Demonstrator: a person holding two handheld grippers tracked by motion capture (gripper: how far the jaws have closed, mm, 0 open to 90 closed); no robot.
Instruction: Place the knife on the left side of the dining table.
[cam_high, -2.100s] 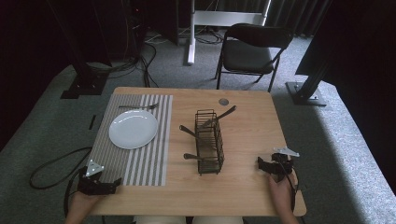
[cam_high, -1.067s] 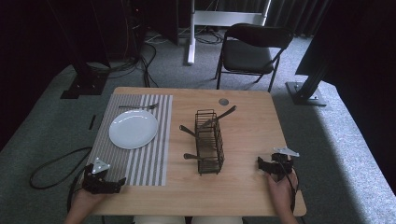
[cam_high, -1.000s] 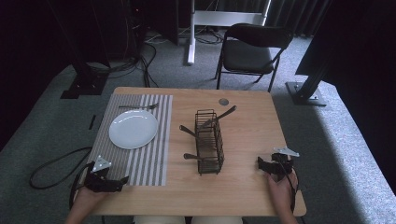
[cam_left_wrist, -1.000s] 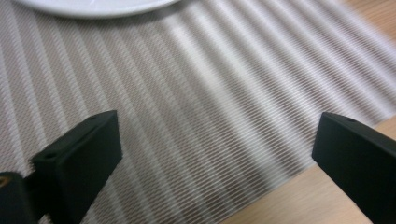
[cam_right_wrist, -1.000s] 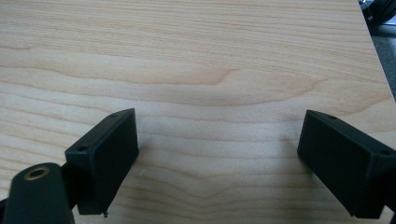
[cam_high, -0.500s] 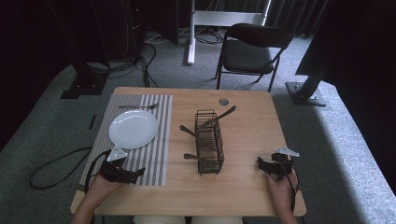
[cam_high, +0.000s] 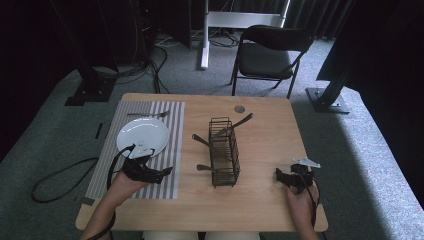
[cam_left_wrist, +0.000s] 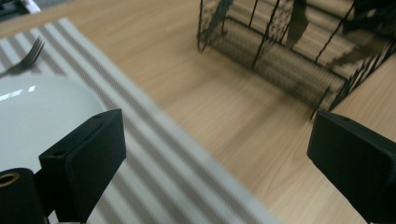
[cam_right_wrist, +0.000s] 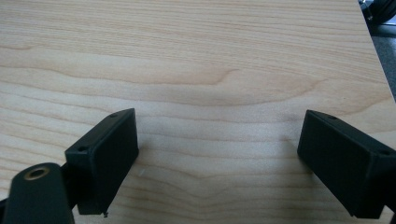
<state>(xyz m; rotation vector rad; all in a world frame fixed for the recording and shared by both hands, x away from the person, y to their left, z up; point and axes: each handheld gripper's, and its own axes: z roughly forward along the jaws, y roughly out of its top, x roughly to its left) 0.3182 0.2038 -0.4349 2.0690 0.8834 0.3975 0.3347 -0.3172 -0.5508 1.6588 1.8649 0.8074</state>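
A black wire basket (cam_high: 223, 150) stands in the middle of the wooden table (cam_high: 265, 145), with cutlery handles (cam_high: 201, 140) poking out through its sides. A white plate (cam_high: 142, 136) and a fork (cam_high: 147, 114) lie on a grey striped placemat (cam_high: 170, 112) at the left. My left gripper (cam_high: 165, 172) hovers open over the placemat's right edge, just below the plate, pointing toward the basket. In the left gripper view the basket (cam_left_wrist: 289, 51) lies ahead between the wide-apart jaws of that gripper (cam_left_wrist: 219, 154), the plate (cam_left_wrist: 37, 112) at the left. My right gripper (cam_high: 281, 176) rests open near the front right; its jaws (cam_right_wrist: 219, 158) frame bare wood.
A small grey disc (cam_high: 239, 108) lies near the table's far edge. A black folding chair (cam_high: 270, 55) stands beyond the table. A cable (cam_high: 60, 175) loops on the floor at the left. Bare wood stretches to the right of the basket.
My left gripper has travelled from the front left corner rightward and forward over the placemat, toward the basket. The right gripper has stayed put.
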